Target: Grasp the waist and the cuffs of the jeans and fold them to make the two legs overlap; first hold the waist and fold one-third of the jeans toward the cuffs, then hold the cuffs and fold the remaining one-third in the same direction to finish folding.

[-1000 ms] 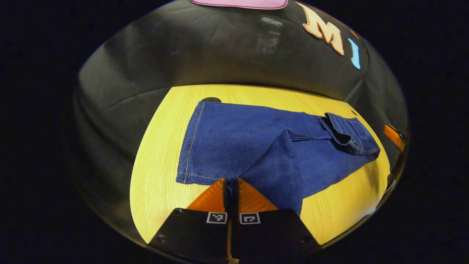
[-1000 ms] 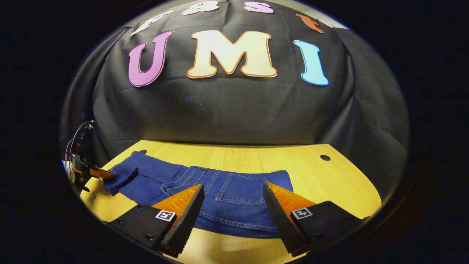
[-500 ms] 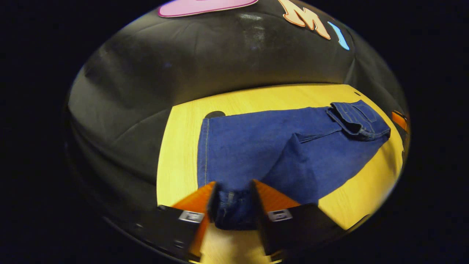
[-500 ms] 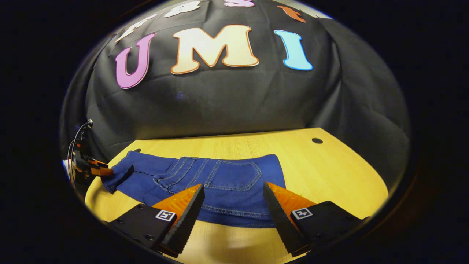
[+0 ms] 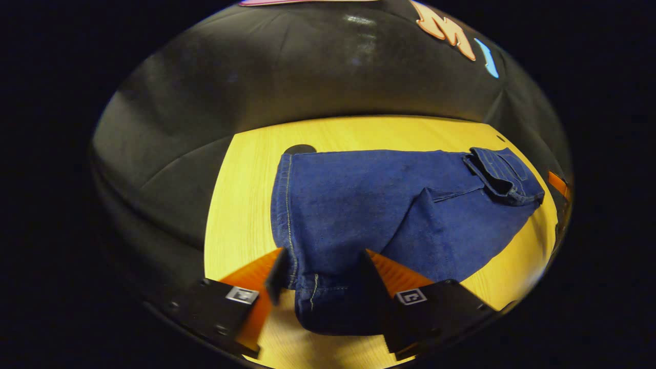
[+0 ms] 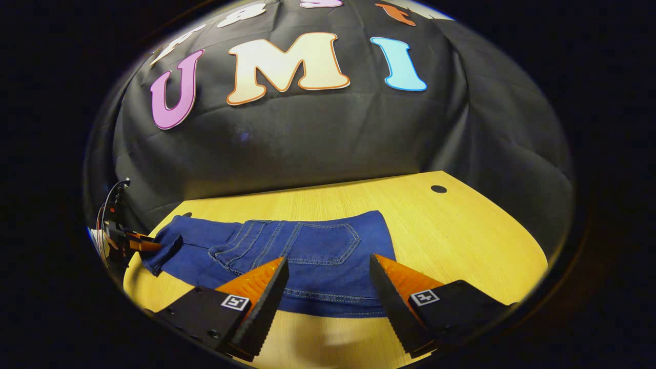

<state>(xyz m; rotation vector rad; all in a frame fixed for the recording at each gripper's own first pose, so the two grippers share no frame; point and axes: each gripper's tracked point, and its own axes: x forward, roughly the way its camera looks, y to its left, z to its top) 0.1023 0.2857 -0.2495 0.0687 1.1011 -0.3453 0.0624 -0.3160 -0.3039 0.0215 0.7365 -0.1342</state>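
Observation:
Blue jeans point(image 5: 359, 200) lie flat on the yellow wooden table point(image 5: 241, 195), one leg partly over the other. The cuff end is nearest me in the left gripper view, and the waist point(image 5: 505, 177) is bunched at the far right. My left gripper point(image 5: 322, 266) is open, with the cuff hem point(image 5: 318, 297) lying loose between its spread fingers. In the right gripper view the waist and a back pocket of the jeans point(image 6: 323, 246) lie just beyond my right gripper point(image 6: 328, 266), which is open and holds nothing. The left gripper point(image 6: 138, 245) shows at the far left by the cuff.
Black cloth walls close off the back and sides of the table. A round cable hole point(image 5: 300, 149) sits just beyond the cuffs and another hole point(image 6: 438, 188) lies beyond the waist. Bare tabletop point(image 6: 461, 241) stretches right of the waist.
My left gripper was shut on the cuff edge a second ago; its fingers have since spread and the cuff has dropped loose between them. The right gripper stays open, hardly shifted.

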